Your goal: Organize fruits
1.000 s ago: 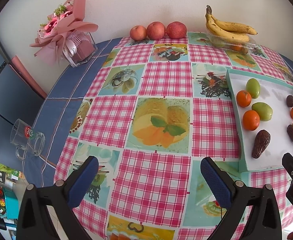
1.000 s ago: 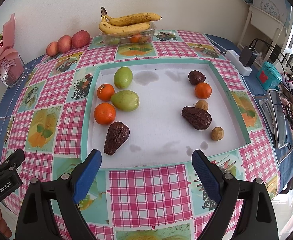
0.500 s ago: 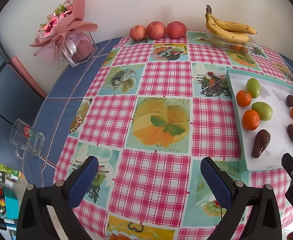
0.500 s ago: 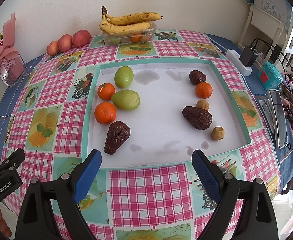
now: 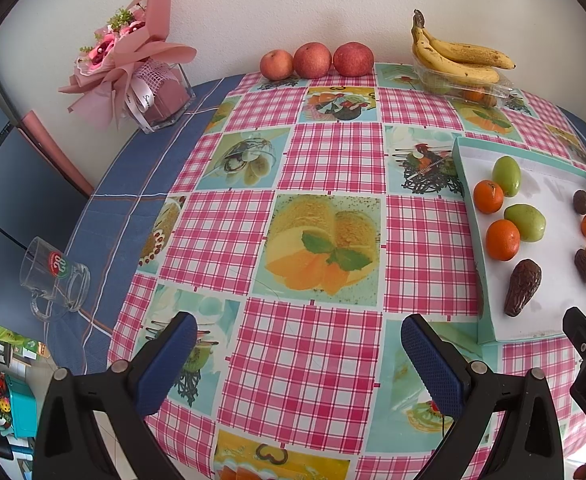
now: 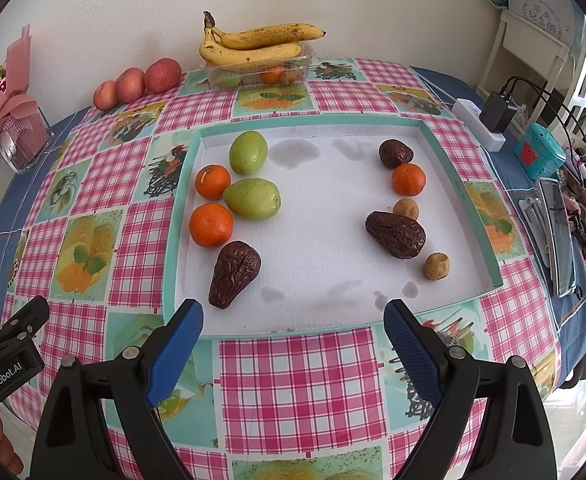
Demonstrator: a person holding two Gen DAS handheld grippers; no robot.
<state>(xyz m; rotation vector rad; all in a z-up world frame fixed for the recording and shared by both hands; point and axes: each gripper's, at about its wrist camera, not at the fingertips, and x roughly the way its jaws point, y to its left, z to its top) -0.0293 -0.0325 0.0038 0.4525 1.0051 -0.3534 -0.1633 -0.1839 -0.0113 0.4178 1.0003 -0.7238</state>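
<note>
Right now we are looking at the fruits lying in a shallow white tray (image 6: 433, 128) with a teal rim, sitting on the checked tablecloth (image 6: 301, 380). Along its left side we are seeing two green fruits (image 6: 249, 152) (image 6: 253, 199), two oranges (image 6: 213, 181) (image 6: 211, 225) and a dark wrinkled fruit (image 6: 235, 274) clustered close together, some touching. Toward the right side a small dark fruit (image 6: 395, 153), a smaller orange (image 6: 408, 179), a large dark wrinkled fruit (image 6: 395, 235) and two small tan round fruits (image 6: 406, 209) (image 6: 436, 266) are lying in a loose line. The tray's middle is staying bare apart from a few damp marks.

Behind it, a clear plastic box (image 6: 259, 70) is holding more fruit, with bananas (image 6: 253, 46) resting on top; three red apples (image 6: 163, 75) are lined up against the wall.

Compared with a second ago, nothing is shifting: the fruits and both tools are keeping their places.

We are holding the right gripper (image 6: 293, 336) just short of the tray's near rim, jaws wide apart and gripping nothing. The left gripper (image 5: 299, 354) is hovering over open tablecloth left of the tray, jaws likewise spread and empty. A wide stretch of cloth is lying open before it, with a tipped glass mug (image 5: 55, 276) and a pink bouquet (image 5: 133, 60) near the far left edge.
</note>
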